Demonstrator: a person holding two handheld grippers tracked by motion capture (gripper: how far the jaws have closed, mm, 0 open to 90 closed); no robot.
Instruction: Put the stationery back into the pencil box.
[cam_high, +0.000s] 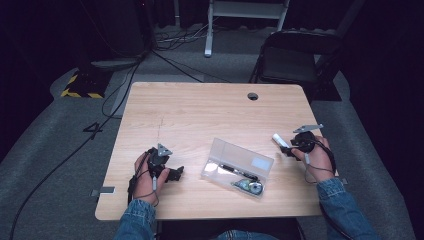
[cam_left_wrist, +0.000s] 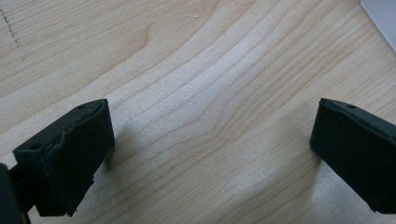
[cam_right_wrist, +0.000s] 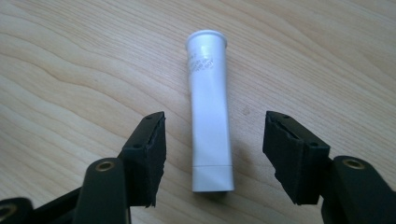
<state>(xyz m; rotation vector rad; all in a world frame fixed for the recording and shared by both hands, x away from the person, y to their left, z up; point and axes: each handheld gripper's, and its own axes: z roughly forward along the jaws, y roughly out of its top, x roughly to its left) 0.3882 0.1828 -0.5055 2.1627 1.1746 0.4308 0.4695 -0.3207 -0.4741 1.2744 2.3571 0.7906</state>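
Lying flat on the wooden table (cam_right_wrist: 70, 70), white tube (cam_right_wrist: 209, 112) between the jaws of the right gripper (cam_right_wrist: 212, 156), jaws apart and clear of its sides; left gripper (cam_left_wrist: 210, 154) over bare wood, jaws wide apart, nothing between them

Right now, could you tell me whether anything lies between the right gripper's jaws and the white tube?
Nothing visible does. The right gripper is open, and the white tube lies flat on the table between its jaws, untouched by either pad.
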